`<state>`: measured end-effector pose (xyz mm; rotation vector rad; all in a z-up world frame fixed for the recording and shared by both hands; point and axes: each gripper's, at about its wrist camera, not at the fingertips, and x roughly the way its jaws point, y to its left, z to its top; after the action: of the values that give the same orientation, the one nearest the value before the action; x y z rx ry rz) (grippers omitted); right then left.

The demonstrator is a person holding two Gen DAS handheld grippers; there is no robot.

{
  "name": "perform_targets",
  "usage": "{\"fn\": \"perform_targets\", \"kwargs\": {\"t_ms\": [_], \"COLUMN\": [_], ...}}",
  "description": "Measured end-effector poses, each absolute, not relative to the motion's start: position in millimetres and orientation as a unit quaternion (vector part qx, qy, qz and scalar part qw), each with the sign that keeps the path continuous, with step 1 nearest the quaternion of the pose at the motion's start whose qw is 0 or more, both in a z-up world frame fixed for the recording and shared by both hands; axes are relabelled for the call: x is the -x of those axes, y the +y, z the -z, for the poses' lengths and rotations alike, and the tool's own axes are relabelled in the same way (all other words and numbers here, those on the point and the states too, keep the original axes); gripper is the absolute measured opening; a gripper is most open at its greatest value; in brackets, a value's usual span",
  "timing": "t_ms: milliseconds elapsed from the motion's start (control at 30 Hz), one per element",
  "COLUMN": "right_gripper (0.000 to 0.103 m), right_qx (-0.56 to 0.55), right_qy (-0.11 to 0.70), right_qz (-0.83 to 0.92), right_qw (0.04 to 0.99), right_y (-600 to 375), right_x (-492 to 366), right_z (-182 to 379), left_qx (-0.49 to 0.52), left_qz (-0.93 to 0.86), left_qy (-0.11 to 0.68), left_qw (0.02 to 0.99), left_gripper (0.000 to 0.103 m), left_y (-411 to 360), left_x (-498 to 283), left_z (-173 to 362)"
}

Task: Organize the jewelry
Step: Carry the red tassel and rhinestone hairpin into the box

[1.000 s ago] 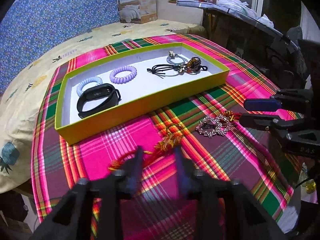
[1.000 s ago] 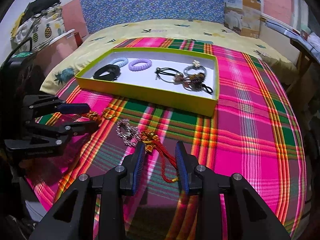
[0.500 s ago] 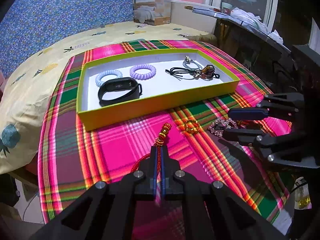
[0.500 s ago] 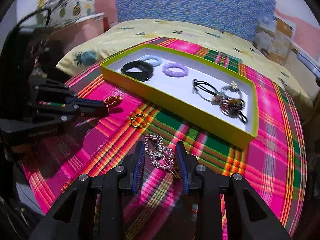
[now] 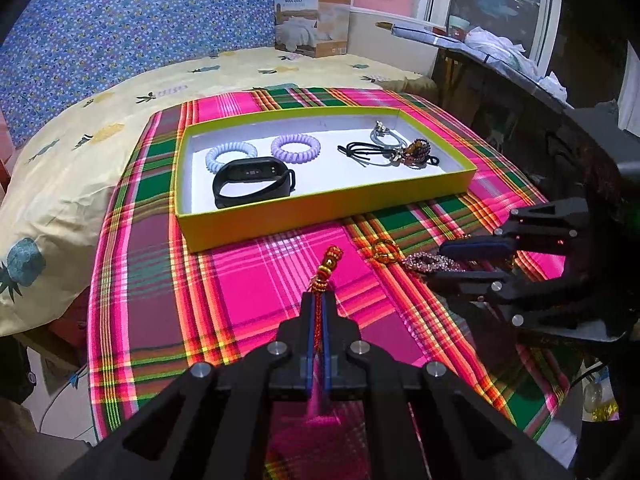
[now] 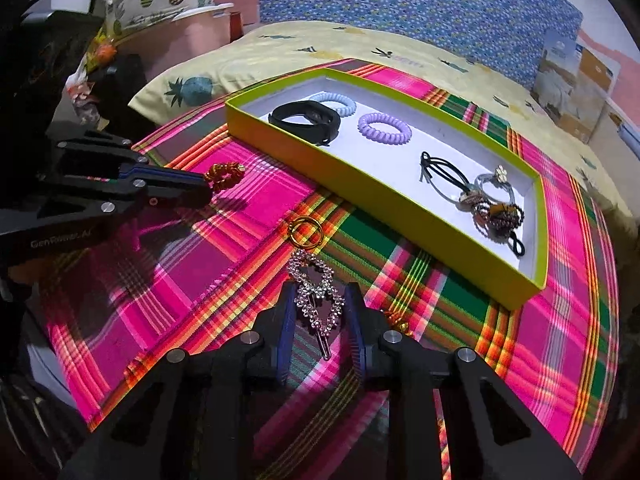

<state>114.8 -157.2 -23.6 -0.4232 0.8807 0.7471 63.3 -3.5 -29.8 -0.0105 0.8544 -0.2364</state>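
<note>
My left gripper [image 5: 318, 300] is shut on a red and gold braided cord bracelet [image 5: 326, 270] and holds it above the plaid cloth; it also shows in the right wrist view [image 6: 226, 173]. My right gripper [image 6: 320, 312] is open, its fingers either side of a rhinestone hair clip [image 6: 318, 292] lying on the cloth. The clip also shows in the left wrist view [image 5: 430, 262]. A gold ring [image 6: 306, 232] lies just beyond the clip. The yellow-green tray [image 5: 320, 210] holds a black wristband [image 5: 252, 182], two spiral hair ties [image 5: 296, 147] and several hair elastics [image 5: 400, 150].
The plaid cloth [image 5: 248, 280] covers a round table beside a bed with a pineapple-print sheet [image 5: 60, 168]. A cardboard box [image 5: 312, 20] stands on the bed's far side. A dark cluttered desk [image 5: 520, 92] is at the right.
My left gripper closed on the red cord bracelet and lifted it off the cloth. My right gripper moved over to the rhinestone clip, which now sits between its open fingers.
</note>
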Motion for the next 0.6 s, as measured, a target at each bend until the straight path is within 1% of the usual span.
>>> {"fn": "perform_targets", "kwargs": {"t_ms": [233,600], "right_gripper": [0.025,0.025], "right_qx": [0.163,0.075], "right_qy": [0.414,0.399], "right_qz": [-0.337,-0.296], "right_qw": [0.830,0.865], "right_y": [-165,-189], "right_x": [-109,-102], "right_z": [18,-10], "left_qx": [0.017,0.059], "left_qz": [0.113,0.111], "left_qy": [0.406,0.394], "left_qw": [0.907,0.910], "left_gripper": [0.003,0.003], "left_y": [1,5], "left_x": [-57,-57], "left_z": [24,9]}}
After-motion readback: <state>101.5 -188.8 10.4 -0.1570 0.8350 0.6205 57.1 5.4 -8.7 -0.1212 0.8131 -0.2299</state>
